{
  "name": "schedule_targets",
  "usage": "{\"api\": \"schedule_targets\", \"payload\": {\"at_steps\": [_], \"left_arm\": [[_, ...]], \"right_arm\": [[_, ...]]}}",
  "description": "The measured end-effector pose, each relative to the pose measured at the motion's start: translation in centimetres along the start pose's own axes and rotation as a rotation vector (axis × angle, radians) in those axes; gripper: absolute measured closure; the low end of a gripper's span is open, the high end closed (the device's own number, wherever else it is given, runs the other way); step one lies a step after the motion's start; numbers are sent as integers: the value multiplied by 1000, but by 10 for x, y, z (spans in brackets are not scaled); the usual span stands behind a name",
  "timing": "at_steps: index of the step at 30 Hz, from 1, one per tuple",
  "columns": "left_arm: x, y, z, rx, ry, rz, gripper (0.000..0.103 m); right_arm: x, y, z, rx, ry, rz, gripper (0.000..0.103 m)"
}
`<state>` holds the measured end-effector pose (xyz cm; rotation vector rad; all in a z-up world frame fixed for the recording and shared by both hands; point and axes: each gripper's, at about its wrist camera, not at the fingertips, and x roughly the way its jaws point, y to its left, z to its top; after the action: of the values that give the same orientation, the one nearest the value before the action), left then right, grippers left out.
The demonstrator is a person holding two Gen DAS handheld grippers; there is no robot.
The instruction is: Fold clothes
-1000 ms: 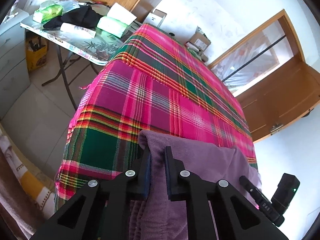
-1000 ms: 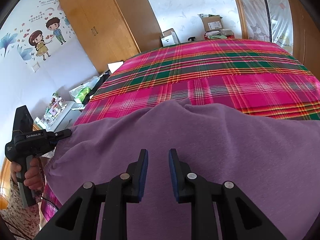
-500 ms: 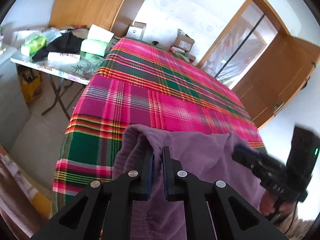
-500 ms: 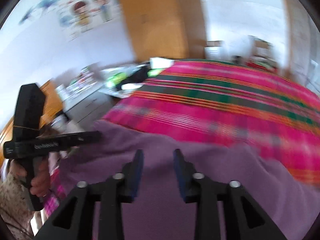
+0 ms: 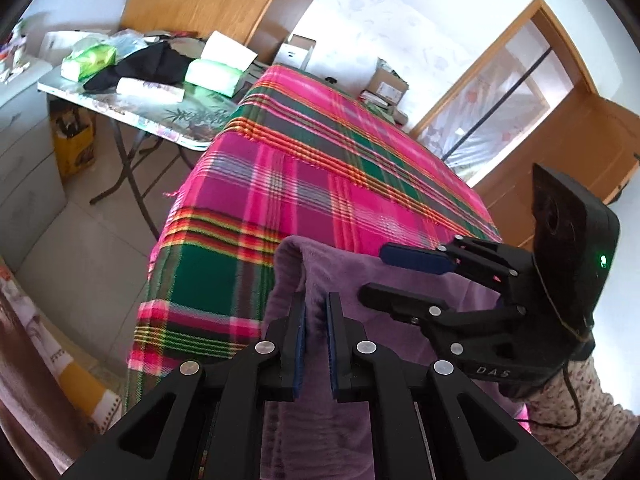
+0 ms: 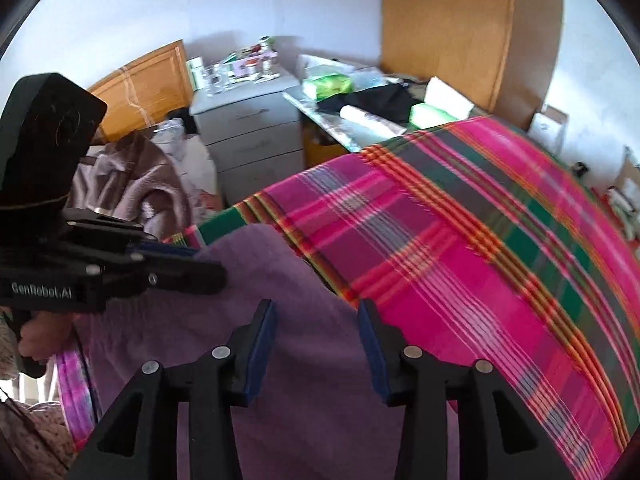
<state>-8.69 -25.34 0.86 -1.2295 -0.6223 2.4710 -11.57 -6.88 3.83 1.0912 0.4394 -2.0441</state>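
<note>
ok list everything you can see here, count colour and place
purple garment: one, purple, near end of the bed, edge raised between the left tongs
plaid bedcover: one, pink, green and orange, covering the bed
folding table: one, patterned top, beside the bed
tissue packs: at least two, green and white, on the folding table
black cloth: one, black, on the folding table
drawer cabinet: one, grey, by the wall, small items on top
wardrobe: one, wooden, against the wall
cardboard boxes: a few, beyond the bed
left tongs: black, blue pads, pinching the garment edge, easing open
right tongs: black, opening, nothing gripped, over the garment
</note>
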Motion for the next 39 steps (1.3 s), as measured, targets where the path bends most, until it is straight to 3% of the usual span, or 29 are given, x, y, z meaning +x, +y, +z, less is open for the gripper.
{"api": "schedule_targets", "payload": {"at_steps": [6,11,15,18,20,22,27,32,39], "left_arm": [[-1,9,-5,-39,13,10,89],[0,15,-5,-60,27,8,82],[2,19,0,-77,37,-11,80],[5,22,6,-72,44,-54,59],[7,23,9,-43,55,-149,51],[5,18,12,11,50,-214,50],[-8,5,16,158,-30,-196,50],[-13,0,11,286,-62,-230,48],[-4,9,14,265,11,-313,48]], "right_arm": [[18,0,14,5,47,83,55],[29,-5,20,39,75,131,56],[25,-5,16,49,72,175,81],[13,0,12,19,31,173,90],[4,3,9,2,-3,180,90],[-5,4,5,-4,-41,213,91],[-21,4,-2,-29,-103,268,91],[-27,5,-4,-40,-114,288,91],[-33,-8,-9,12,-141,353,91]]}}
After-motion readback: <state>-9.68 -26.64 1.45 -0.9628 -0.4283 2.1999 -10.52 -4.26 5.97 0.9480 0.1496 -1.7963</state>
